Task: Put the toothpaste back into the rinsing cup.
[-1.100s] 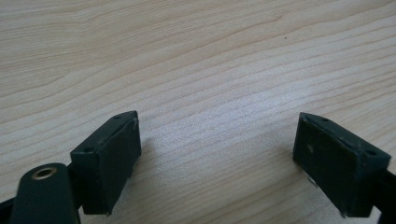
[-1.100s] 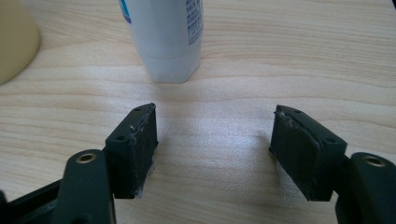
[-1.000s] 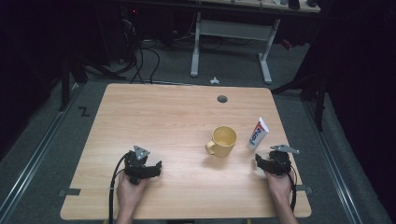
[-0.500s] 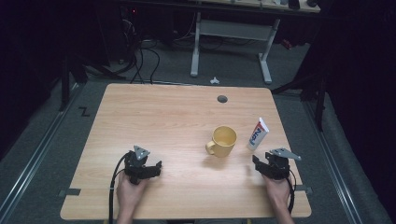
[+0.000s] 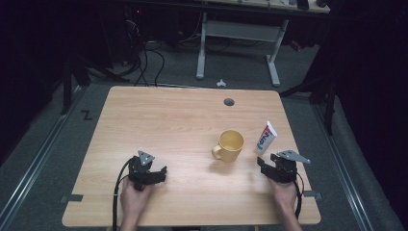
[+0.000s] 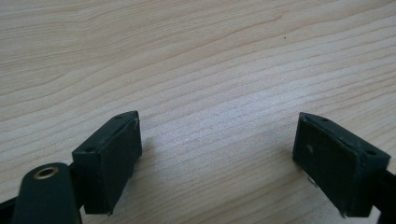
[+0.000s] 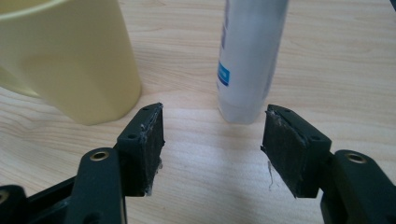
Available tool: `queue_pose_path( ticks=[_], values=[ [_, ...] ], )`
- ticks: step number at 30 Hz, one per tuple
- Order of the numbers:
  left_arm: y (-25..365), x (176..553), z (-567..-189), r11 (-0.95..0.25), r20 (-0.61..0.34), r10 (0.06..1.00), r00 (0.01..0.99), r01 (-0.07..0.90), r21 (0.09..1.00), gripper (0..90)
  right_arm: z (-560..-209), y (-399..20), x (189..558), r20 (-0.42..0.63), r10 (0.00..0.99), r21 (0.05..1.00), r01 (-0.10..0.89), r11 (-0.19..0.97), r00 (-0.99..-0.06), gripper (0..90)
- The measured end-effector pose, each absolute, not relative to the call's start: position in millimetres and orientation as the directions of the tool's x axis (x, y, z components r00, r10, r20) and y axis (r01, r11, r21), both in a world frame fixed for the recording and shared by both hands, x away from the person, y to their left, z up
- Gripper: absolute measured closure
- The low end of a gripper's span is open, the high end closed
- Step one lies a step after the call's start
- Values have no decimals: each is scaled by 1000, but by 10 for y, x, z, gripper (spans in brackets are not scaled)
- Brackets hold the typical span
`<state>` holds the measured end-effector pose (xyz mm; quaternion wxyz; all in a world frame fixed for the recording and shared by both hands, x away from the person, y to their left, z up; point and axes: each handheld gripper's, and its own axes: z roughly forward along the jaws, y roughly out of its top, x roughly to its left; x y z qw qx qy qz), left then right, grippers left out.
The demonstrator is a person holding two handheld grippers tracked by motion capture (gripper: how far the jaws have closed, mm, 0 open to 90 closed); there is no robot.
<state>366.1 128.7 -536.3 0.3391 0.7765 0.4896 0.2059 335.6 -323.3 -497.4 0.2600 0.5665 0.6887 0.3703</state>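
Observation:
A yellow mug stands right of the table's middle, handle toward the near left. Just right of it a white toothpaste tube stands upright on its cap. My right gripper is held low a short way in front of the tube, open, with nothing between its jaws, which have just been opening. In the right gripper view the tube stands ahead of the gap and the mug fills the upper left. My left gripper rests open on the near left of the table, over bare wood.
The wooden table has a round cable hole near its far edge. Beyond it stand the white legs of another desk, with cables on the dark floor. The table's right edge lies close to my right hand.
My right gripper has shifted a little to the left, nearer the foot of the tube. The left gripper, the mug and the tube have not moved.

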Motion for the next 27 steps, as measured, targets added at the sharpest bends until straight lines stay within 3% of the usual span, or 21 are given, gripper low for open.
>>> queue_pose_path(
  ticks=[27],
  values=[
    [1288,3662,-5363,-290,-14,900,436,621,728,161,-4621,-3241,3633,28,982,837,541,79,-187,355]
  ],
)
